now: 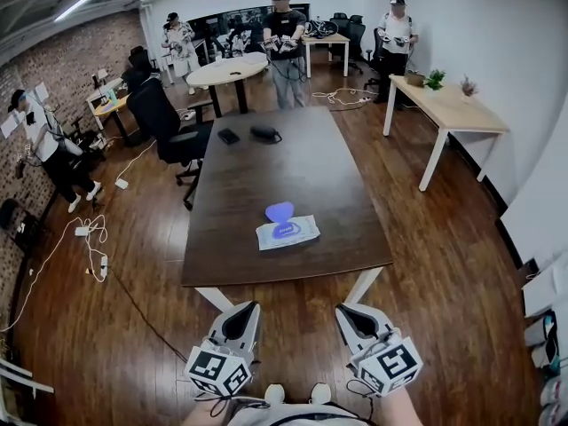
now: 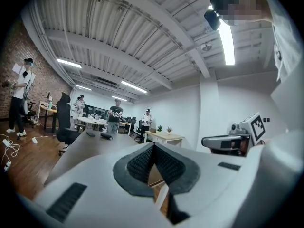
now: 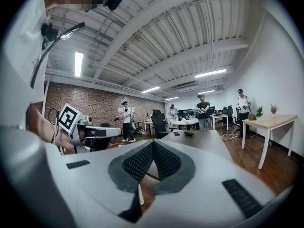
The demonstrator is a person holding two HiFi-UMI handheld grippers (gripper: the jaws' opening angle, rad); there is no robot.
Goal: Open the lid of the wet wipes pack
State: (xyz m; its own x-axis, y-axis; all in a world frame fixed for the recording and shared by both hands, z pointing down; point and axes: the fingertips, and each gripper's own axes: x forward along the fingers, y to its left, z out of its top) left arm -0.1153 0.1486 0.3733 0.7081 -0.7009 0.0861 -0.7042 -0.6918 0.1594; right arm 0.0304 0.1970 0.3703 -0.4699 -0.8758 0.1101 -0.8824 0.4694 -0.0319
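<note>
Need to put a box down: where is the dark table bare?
Bare: the middle, between the wet wipes pack and the flat black item and black case at the far end; also both sides of the pack, out to the table edges. Nowhere crowded.

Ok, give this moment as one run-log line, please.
lid: open | wet wipes pack: on table | left tool: shut, empty | right tool: shut, empty | both: off table, near body
</note>
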